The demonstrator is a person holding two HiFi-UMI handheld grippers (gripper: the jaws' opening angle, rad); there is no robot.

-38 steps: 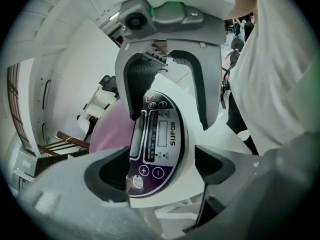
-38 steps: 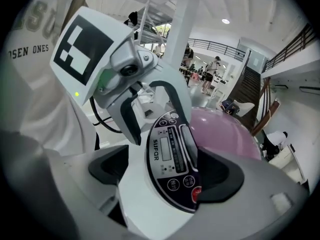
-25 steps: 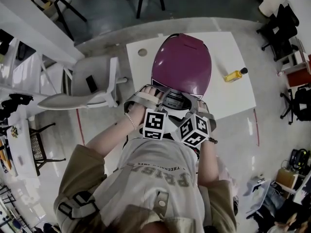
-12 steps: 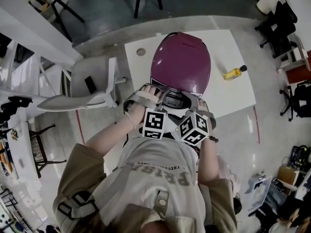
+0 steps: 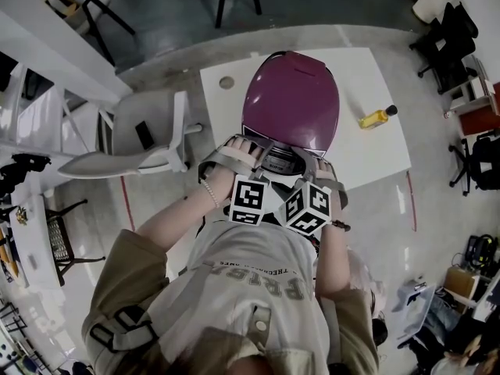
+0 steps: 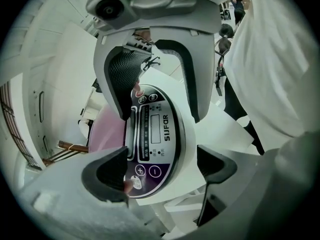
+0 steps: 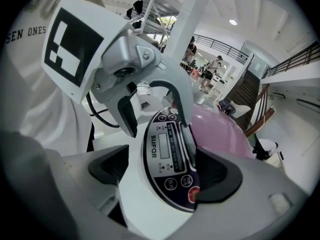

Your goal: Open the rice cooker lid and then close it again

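White square table [image 5: 375, 153] on a pale floor, bearing a rice cooker [image 5: 291, 104] at its near edge and a small yellow bottle [image 5: 377, 119] further right. From the head view: glossy purple domed lid [image 5: 293, 80] down and shut, so opening judged not yet begun. Left gripper [image 5: 238, 151] and right gripper [image 5: 320, 168] set side by side at the cooker's near front, probably to reach the lid's release there.

From the left gripper view: released, with dark moulded pads [image 6: 107, 176] wide apart and just opened a little further, straddling the smooth oval control panel [image 6: 157, 139]. No squeeze to be seen; left pad merely overlapping the panel's rim beside a round button [image 6: 136, 183].

From the right gripper view: likewise released, with jaws spread either side of the same dark, shiny panel on its white plastic housing. Right pad close by a red button [image 7: 194, 193]; pink curve of the lid rising beyond, far right. Aimed steeply down, seemingly lining up on the front latch area.
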